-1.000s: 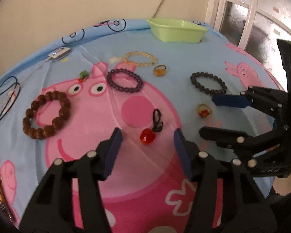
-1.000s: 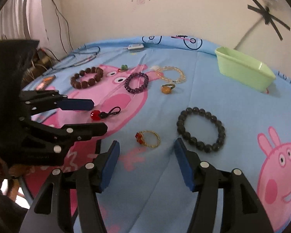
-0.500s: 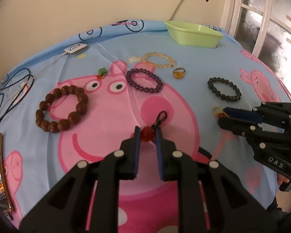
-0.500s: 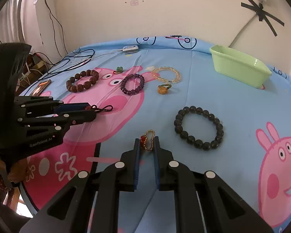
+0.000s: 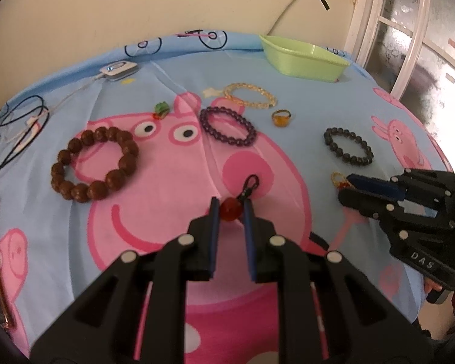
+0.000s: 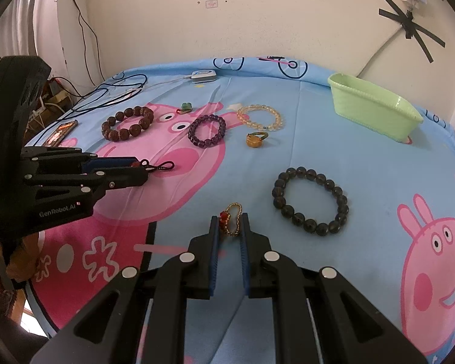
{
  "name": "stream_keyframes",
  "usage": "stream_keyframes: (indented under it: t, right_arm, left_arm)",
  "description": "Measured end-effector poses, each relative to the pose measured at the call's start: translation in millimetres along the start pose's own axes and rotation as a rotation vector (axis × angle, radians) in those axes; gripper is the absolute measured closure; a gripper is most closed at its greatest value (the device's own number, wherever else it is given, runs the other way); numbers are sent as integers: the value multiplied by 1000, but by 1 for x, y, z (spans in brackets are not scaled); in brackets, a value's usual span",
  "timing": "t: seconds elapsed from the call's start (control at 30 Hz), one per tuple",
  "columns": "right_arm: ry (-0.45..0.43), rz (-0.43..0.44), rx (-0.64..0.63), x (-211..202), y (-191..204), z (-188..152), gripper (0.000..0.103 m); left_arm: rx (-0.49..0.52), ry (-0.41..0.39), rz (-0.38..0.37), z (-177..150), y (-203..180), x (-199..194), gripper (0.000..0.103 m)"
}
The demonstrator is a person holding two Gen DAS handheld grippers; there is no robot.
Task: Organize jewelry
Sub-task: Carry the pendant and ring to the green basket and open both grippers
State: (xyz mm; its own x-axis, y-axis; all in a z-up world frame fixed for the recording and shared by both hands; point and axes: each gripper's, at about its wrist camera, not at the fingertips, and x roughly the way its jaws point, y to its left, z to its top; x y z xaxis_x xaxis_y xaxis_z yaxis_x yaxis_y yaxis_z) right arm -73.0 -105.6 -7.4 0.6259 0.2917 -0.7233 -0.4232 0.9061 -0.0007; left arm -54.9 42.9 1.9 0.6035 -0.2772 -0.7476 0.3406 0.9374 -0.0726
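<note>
The left gripper [image 5: 230, 209] is clenching a red bead charm [image 5: 230, 210] between its fingers [image 5: 214, 212], the charm's black cord loop [image 5: 249, 185] trailing forward over the pink pig printed on the blue cloth [image 5: 303, 139] covering the tabletop. The right gripper [image 6: 230, 223] is pinching a small gold beaded ring [image 6: 233, 218] with a red stone, its fingers [image 6: 214, 227] pressing on either side. Just beside it a dark beaded bracelet [image 6: 311, 201] is lying flat. Farther back, a purple bracelet [image 6: 207, 130], a brown wooden bracelet [image 6: 127, 123], a pale yellow bracelet [image 6: 260, 117] and an amber ring [image 6: 255, 139] are resting apart. A green tray [image 6: 374, 109] is sitting near the far right edge.
</note>
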Motion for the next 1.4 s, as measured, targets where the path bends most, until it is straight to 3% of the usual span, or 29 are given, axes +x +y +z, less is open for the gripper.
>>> stream_keyframes:
  t: [0.43, 1.07, 1.17, 1.4]
  right_arm:
    - [2, -73, -70, 0, 11, -1, 103]
    - [8, -58, -58, -1, 10, 0, 103]
    - [23, -40, -16, -1, 5, 2, 103]
    - [-36, 206, 114, -19, -14, 22, 103]
  left_arm:
    - [-5, 0, 7, -1, -4, 0, 88]
    - [-10, 0, 7, 0, -2, 0, 88]
    - [-48, -2, -52, 0, 7, -1, 88]
    - [-122, 23, -330, 7, 21, -3, 88]
